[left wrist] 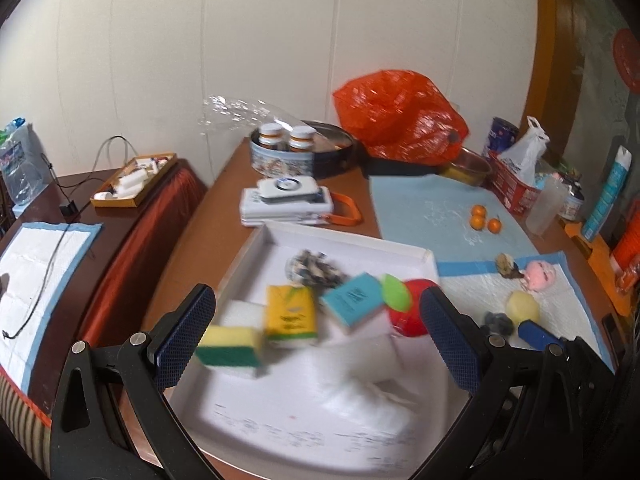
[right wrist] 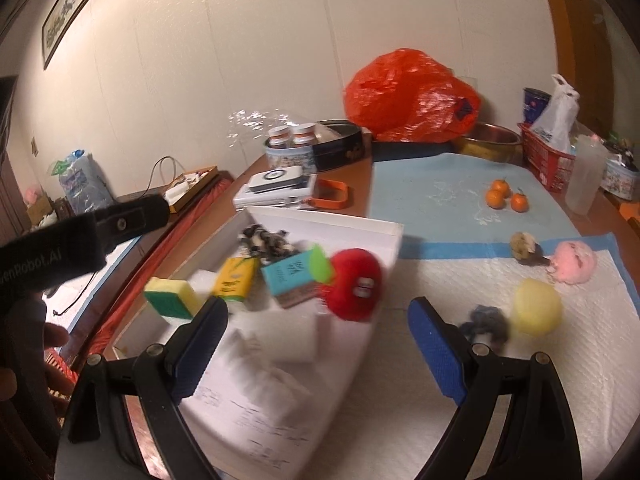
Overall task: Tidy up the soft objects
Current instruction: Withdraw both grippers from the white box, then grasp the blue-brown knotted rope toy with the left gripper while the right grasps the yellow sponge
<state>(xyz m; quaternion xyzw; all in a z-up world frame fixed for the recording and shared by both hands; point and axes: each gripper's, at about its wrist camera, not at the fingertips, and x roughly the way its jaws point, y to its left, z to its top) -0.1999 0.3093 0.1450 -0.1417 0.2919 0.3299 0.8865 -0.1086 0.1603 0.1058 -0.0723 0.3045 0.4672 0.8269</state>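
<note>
1. Left wrist view: the left hand-held gripper point(left wrist: 318, 334) hung over the white tray point(left wrist: 348, 242), jaws wide apart, nothing between the pads; the near part of the tray was blurred.
2. Inside the tray, far half, in a rough row: a yellow-and-green sponge point(left wrist: 230, 346) nearest the left pad; a yellow tissue pack point(left wrist: 290, 316); a teal box point(left wrist: 354, 298); a red plush apple point(left wrist: 412, 312) with a green leaf, against the tray's right edge; a dark-and-white speckled bundle point(left wrist: 314, 270) behind them.
3. Right wrist view: the right hand-held gripper point(right wrist: 318, 348) also stood with jaws wide apart and empty, straddling the tray's right wall and the white pad point(right wrist: 520, 360) beside it.
4. On the white pad, outside the tray: a yellow ball point(right wrist: 536, 306); a dark grey knitted scrap point(right wrist: 486, 324) just beside it; a pink plush point(right wrist: 574, 262) further back; a small beige-and-dark toy point(right wrist: 526, 246) near the blue stripe.
5. Three small oranges point(right wrist: 504, 196) lay on the blue mat behind; a red plastic bag point(right wrist: 408, 94) sat at the back of the surface by the wall.
6. A person's hand point(right wrist: 24, 356) showed at the left edge of the right wrist view, under the other device's black body.
</note>
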